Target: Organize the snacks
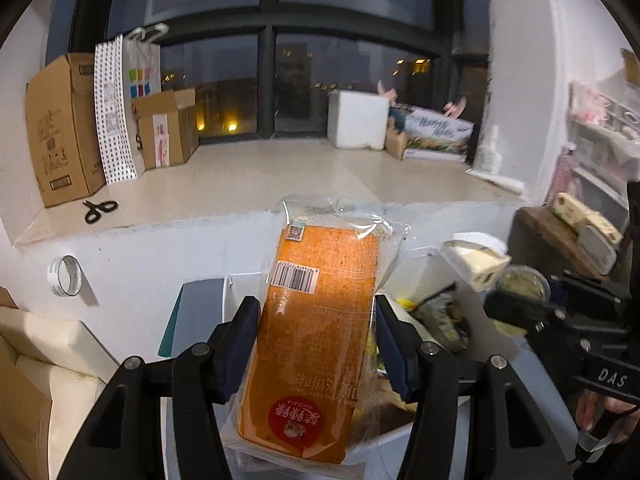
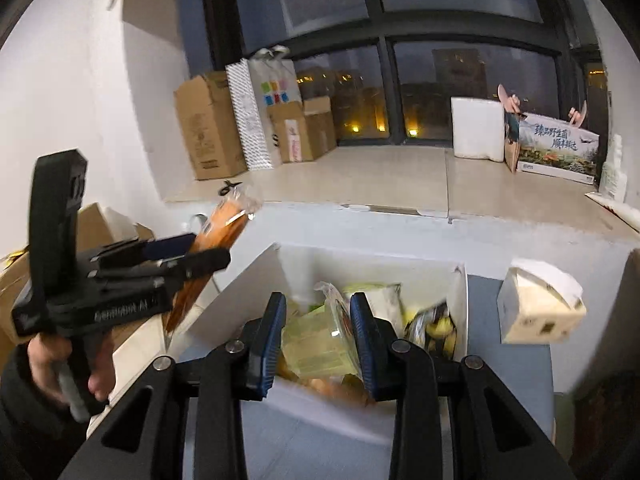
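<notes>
My left gripper [image 1: 316, 336] is shut on an orange cake pack in clear wrap [image 1: 316, 320], held upright in the air. The pack also shows in the right wrist view [image 2: 220, 232], left of the white snack box [image 2: 256, 276]. My right gripper [image 2: 318, 332] is shut on a clear cup with pale green filling [image 2: 318, 338], held just above the box. In the left wrist view the cup [image 1: 520, 288] and the right gripper [image 1: 516, 312] are at the right. The box holds several other snack packs, among them a yellow-black one [image 2: 432, 326].
A tissue box [image 2: 536, 308] stands right of the snack box. The window ledge [image 1: 320, 168] behind carries cardboard boxes [image 1: 60, 128], scissors [image 1: 98, 210], a white foam box [image 1: 356, 120] and a printed carton [image 2: 556, 152]. A tape roll [image 1: 64, 276] hangs on the wall. Shelves [image 1: 600, 152] stand at right.
</notes>
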Tool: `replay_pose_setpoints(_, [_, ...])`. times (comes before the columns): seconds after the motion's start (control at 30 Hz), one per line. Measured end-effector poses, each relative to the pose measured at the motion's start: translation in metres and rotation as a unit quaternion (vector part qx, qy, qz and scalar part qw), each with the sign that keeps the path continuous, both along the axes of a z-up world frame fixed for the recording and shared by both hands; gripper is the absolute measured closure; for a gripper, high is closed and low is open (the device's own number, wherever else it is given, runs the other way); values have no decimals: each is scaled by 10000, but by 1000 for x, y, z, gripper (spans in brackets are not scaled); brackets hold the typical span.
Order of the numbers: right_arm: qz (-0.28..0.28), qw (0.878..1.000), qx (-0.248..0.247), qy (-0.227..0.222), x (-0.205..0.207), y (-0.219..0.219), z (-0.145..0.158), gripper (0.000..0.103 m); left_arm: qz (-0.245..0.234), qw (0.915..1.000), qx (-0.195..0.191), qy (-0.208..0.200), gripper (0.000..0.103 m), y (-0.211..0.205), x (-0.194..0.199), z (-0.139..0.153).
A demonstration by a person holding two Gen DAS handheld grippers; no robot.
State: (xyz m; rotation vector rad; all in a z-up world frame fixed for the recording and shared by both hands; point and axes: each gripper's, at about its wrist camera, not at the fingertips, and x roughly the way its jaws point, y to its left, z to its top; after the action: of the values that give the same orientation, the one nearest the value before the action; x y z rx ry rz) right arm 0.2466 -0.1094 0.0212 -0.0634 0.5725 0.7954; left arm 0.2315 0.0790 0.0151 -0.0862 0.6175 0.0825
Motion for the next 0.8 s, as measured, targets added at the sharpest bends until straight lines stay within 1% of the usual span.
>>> replay_pose_setpoints(0.03, [-36,10000,-27,84,15,8,-2,67,41,10000,-2,70,42,1,7,-4])
replay_pose_setpoints(0.1, [-87,9997,-65,220,38,16,-7,67,167,9997,19,162,37,4,22,-15])
replay_pose_setpoints(0.13, [-149,9995,-76,272,48,18,-12,67,197,9996,-3,193,27,6,26,-19])
replay_pose_setpoints(0.17, [-207,9990,-81,387,58,20,-16,67,148,9996,-103,238,14,9,31,-24])
replay_pose_setpoints(0.2, [-375,9983,-147,427,66,19,-19,65,116,9991,-245,333,10,12,34,-28])
replay_pose_setpoints(0.23, [-578,9972,-254,402,71,18,-22,49,134,9990,-302,311,7,14,33,-30])
replay_pose_setpoints(0.27, [-718,9961,-354,382,77,18,-25,30,150,9991,-304,264,4,15,31,-30])
replay_pose_setpoints(0.3, [-792,9953,-391,389,82,17,-29,0,158,9992,-283,231,2,15,28,-30])
replay_pose_setpoints(0.37, [-895,9943,-354,465,87,9,-34,0,186,9995,-139,215,0,13,22,-28])
replay_pose_setpoints(0.43, [-1008,9931,-431,425,85,3,-38,0,319,9992,176,145,0,7,17,-24])
replay_pose_setpoints(0.5, [-1135,9916,-491,389,82,-2,-40,0,296,9992,266,46,0,2,10,-19])
replay_pose_setpoints(0.6, [-1183,9916,-387,366,71,-10,-35,0,180,9997,171,-65,0,-4,-1,-11])
replay_pose_setpoints(0.67, [-1219,9907,-494,344,64,-10,-30,0,202,9996,150,-109,0,-7,-8,-3])
replay_pose_setpoints(0.7, [-1137,9917,-488,347,59,-10,-27,0,173,9997,111,-148,0,-9,-16,3])
replay_pose_setpoints(0.73, [-1033,9932,-426,318,53,-11,-23,0,112,9997,40,-233,0,-11,-24,7])
replay_pose_setpoints(0.8, [-931,9947,-373,226,36,-13,-13,0,-114,9982,-251,-526,0,-12,-47,20])
